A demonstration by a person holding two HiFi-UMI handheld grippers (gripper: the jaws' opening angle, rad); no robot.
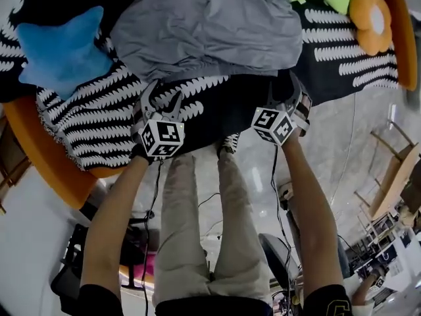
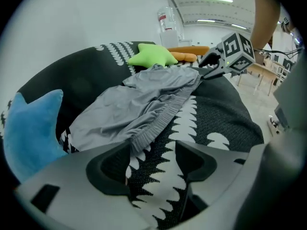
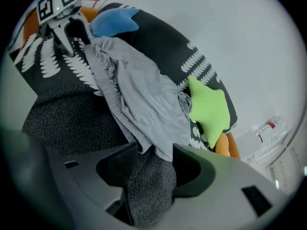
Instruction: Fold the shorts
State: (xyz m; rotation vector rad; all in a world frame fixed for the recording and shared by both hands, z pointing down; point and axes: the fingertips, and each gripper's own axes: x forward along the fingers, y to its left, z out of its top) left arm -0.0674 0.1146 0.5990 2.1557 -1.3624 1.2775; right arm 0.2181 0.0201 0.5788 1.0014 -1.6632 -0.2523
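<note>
two grippers reach down to the near edge of the cloth, each with its jaws spread. the left gripper [image 2: 152, 152] has only the black-and-white patterned cover [image 1: 85, 124] showing in its gap, and the ribbed waistband end of the grey shorts [image 1: 210, 28] lies just at the tip of its left jaw, not pinched. the right gripper [image 3: 151, 162] stands with its jaws less wide, and a loose corner of the shorts hangs down to its jaw tips (the pads do not look pressed onto it), with dark cover filling the rest of the gap. the shorts lie crumpled and bunched across the cover, stretching from one gripper to the other along their waistband side, which faces the person. to the left of the shorts in the head view rests a blue star-shaped pillow [image 1: 62, 51]; on the right, at the far corner, sit a green star pillow [image 3: 208, 107] and, touching it, an orange flower pillow [image 1: 370, 18]. an orange seat [image 1: 39, 157] shows under the cover's edge. below, the person's legs in beige trousers [image 1: 197, 242] stand on a pale glossy floor [image 1: 342, 150].
</note>
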